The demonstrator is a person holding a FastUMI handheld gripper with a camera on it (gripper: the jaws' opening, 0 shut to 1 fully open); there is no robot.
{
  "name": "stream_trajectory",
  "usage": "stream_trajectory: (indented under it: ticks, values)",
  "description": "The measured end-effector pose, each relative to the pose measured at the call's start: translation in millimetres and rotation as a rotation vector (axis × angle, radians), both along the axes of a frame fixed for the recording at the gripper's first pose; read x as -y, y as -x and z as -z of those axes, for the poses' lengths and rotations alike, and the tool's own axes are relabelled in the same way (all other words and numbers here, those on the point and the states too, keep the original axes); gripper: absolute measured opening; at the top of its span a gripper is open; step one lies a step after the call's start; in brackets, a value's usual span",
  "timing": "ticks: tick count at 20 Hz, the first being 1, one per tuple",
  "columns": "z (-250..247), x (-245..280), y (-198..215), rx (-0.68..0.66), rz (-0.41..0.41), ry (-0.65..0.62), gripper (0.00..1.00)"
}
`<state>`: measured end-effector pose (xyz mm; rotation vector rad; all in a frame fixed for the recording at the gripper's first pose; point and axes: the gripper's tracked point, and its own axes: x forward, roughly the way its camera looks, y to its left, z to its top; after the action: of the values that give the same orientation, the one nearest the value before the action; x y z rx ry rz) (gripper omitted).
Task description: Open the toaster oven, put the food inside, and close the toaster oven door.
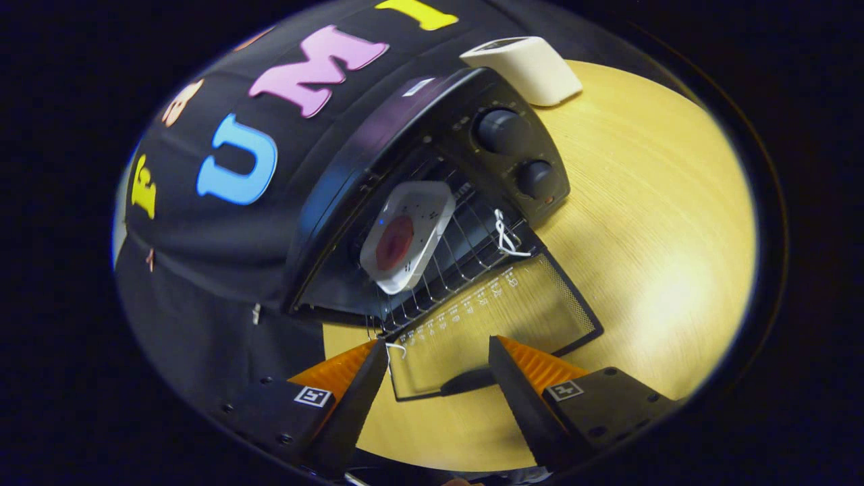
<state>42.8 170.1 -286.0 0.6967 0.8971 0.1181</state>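
Gripper: we see our gripper [439, 351] with its two fingers [361, 391] spread wide apart and nothing pressed between them; it is released.
Between the fingers: the far edge of the toaster oven's glass door [496, 317], folded down flat, with its dark handle [466, 381] lying in the gap just ahead of the tips; neither finger touches it as far as we can tell.
Door: clear glass in a black frame, a dotted band along one side and a row of small white markings too small for us to read.
Task's thing: a white rounded-square tray with a dark red piece of food [408, 236] in its middle sits on the wire rack [459, 263] inside the open cavity, beyond the door and the fingers.
Oven: a black toaster oven [378, 155] with a curved top; on its control panel we see two round black knobs [503, 131], one above the other, and a small reddish lamp below them.
String: a white cord [505, 236] is knotted at the rack's corner beside the panel; another white bit shows near one fingertip.
Around: a cream-coloured rounded box [530, 67] stands just behind the oven on the pale wooden round table [661, 223].
In the way: nothing lies between our fingers and the door handle.
Writing: small square black-and-white markers sit on the gripper's body; we can read no brand.
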Motion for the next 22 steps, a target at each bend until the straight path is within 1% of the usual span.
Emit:
stream_trajectory:
  ticks: [3,5,7,10,12,14,20,22]
  values:
    - [5,1,20,0.057,-0.153,0.165,0.99]
    - [13,2,33,0.090,-0.242,0.273,0.99]
    - [19,4,45,0.119,-0.312,0.366,0.99]
    - [36,8,60,0.124,-0.380,0.487,0.99]
    - [49,13,65,0.105,-0.393,0.552,0.99]
    - [61,14,67,0.084,-0.378,0.592,0.99]
    - [95,-3,67,0.025,-0.343,0.639,0.99]
    - [98,-6,58,0.029,-0.305,0.661,0.99]
